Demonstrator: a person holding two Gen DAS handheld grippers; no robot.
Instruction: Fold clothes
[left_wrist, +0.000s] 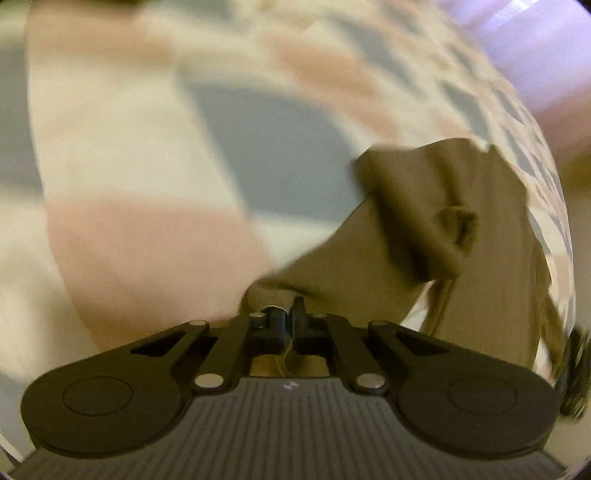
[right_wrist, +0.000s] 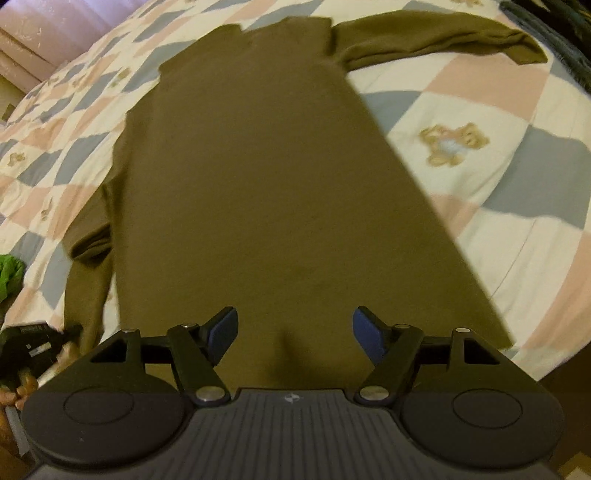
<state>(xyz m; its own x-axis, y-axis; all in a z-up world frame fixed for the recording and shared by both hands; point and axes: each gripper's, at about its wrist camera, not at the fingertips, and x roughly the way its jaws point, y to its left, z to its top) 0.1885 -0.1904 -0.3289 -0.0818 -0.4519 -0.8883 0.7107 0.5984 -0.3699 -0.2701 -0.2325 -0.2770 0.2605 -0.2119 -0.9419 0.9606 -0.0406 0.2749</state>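
Observation:
An olive-brown long-sleeved shirt (right_wrist: 266, 177) lies spread on a checked quilt (right_wrist: 480, 122), its hem towards me. One sleeve (right_wrist: 436, 40) stretches to the far right, the other (right_wrist: 88, 240) hangs down the left side. My right gripper (right_wrist: 293, 332) is open just above the hem, with nothing between its blue pads (right_wrist: 365, 332). My left gripper (left_wrist: 286, 314) is shut on the olive shirt's edge (left_wrist: 369, 266), and the cloth rises bunched to its right. The left wrist view is blurred.
The quilt (left_wrist: 147, 166) has pink, grey and cream squares with teddy bear prints (right_wrist: 452, 142). A green cloth (right_wrist: 9, 271) lies at the left edge. The other gripper and a hand (right_wrist: 29, 354) show at lower left. A pale wall (right_wrist: 40, 26) stands behind the bed.

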